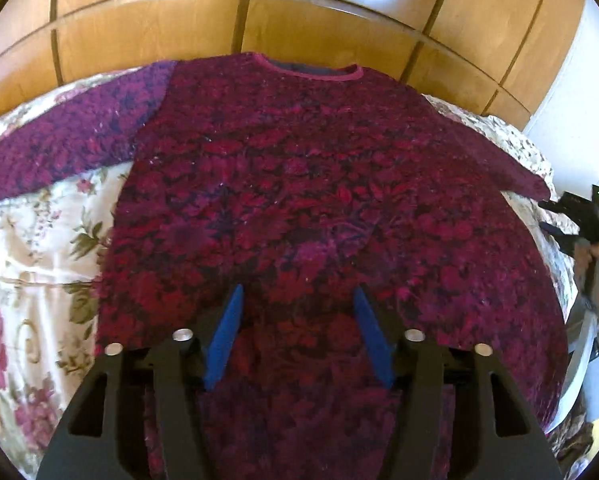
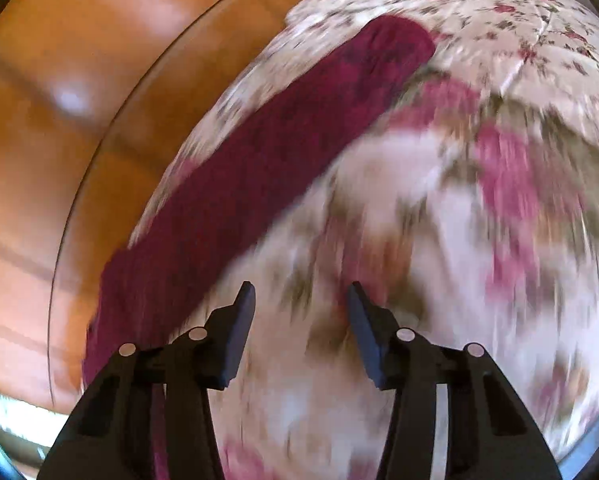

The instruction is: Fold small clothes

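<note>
A dark red and purple flower-patterned sweater [image 1: 299, 184] lies flat on a bed, neckline [image 1: 307, 70] at the far side, both sleeves spread out. My left gripper [image 1: 297, 294] is open and empty over the sweater's lower middle. My right gripper [image 2: 301, 292] is open and empty over the bedspread, just right of the sweater's right sleeve [image 2: 267, 176]. That view is blurred by motion. The right gripper also shows in the left wrist view [image 1: 547, 216], near the right sleeve's cuff [image 1: 535, 184].
The bed has a cream bedspread with pink flowers [image 1: 31, 240]. A wooden panelled wardrobe [image 1: 299, 16] stands right behind the bed. A white wall [image 1: 579, 112] is at the right.
</note>
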A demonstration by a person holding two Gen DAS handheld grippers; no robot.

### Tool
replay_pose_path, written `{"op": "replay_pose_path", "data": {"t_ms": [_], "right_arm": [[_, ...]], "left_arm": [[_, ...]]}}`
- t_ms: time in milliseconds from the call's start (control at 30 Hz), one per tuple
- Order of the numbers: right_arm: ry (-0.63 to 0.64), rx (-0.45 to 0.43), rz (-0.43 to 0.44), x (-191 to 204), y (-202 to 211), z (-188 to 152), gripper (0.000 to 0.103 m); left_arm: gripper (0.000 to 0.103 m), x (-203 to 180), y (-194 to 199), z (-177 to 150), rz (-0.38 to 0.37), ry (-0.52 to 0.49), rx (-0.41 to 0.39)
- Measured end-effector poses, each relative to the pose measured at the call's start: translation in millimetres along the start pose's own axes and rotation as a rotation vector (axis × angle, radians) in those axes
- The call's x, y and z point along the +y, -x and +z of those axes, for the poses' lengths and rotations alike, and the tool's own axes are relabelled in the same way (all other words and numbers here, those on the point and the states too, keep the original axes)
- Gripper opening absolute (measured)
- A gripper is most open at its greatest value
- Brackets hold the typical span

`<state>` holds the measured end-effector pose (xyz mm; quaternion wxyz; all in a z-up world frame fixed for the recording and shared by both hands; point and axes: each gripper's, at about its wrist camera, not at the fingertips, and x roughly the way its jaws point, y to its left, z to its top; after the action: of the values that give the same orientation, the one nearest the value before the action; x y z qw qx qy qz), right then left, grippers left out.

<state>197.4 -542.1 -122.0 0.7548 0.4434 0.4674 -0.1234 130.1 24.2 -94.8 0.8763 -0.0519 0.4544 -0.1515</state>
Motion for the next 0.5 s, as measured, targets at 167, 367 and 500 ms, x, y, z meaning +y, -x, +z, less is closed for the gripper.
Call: {"op": "replay_pose_path", "data": {"t_ms": [167, 367, 500], "right_arm": [[-0.112, -0.058, -0.041, -4.3, -32.0, 52.9, 0.045], [-0.017, -0.062, -0.197, 16.2, -52.8, 92.3, 0.021], [0.15, -0.129, -0.195, 53.1, -31.0, 85.1, 0.013]], "left_arm": [[0.075, -5.5, -6.9, -2.9, -0.004, -0.024, -0.008], [0.081, -12.3, -15.4, -1.2, 0.008, -0.06, -0.011], [0.081, -10.7, -15.4, -1.2, -0.004, -0.051, -0.017]]}}
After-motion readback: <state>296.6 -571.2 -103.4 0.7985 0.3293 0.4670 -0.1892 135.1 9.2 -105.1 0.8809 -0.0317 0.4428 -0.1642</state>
